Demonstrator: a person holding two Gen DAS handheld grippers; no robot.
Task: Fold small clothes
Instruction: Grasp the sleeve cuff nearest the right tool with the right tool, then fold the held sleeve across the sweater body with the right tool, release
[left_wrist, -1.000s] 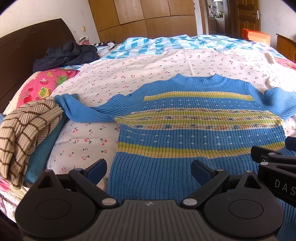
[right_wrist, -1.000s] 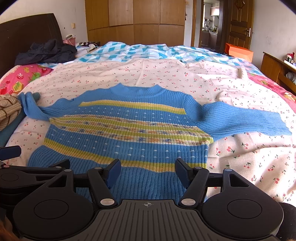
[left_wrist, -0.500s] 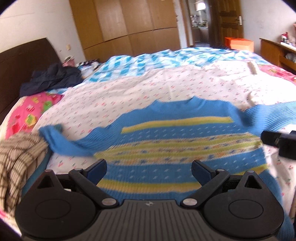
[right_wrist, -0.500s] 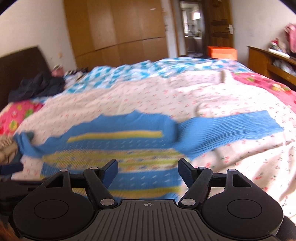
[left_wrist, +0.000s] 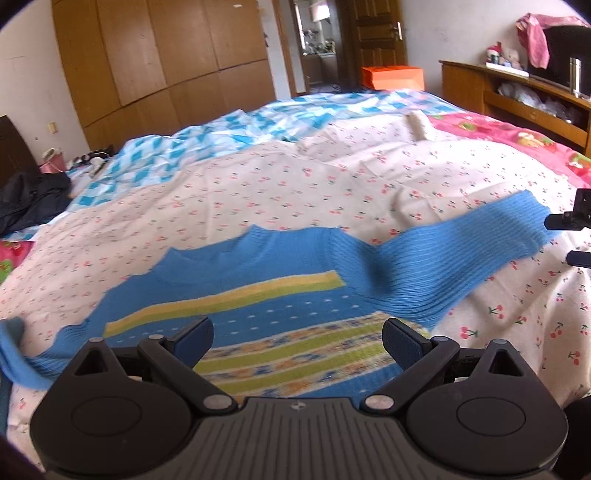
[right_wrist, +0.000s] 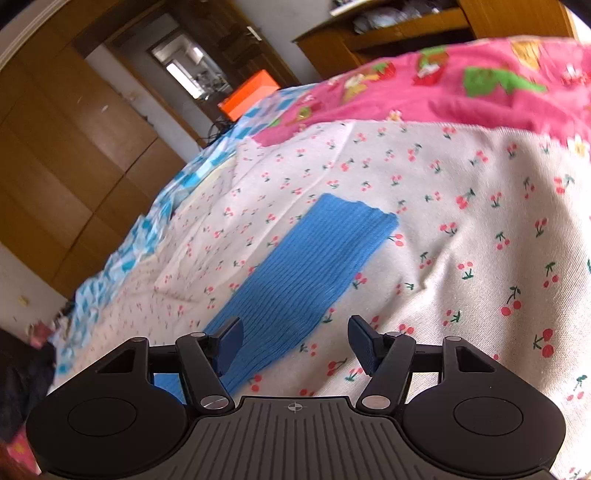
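Where right wrist sees sleeve (right_wrist: 314, 266), sweater body (left_wrist: 266, 306) leftward.

- No readable text, label, brand name or number is found in either wrist view.
- A small crosshair mark, without lettering, is seen moulded on the ribbed body of the left tongs (left_wrist: 297, 334).
- The same crosshair mark, again without lettering, is seen on the body of the right tongs (right_wrist: 294, 336).
- On the orange box (left_wrist: 392, 76) by the doorway, no print can be made out.
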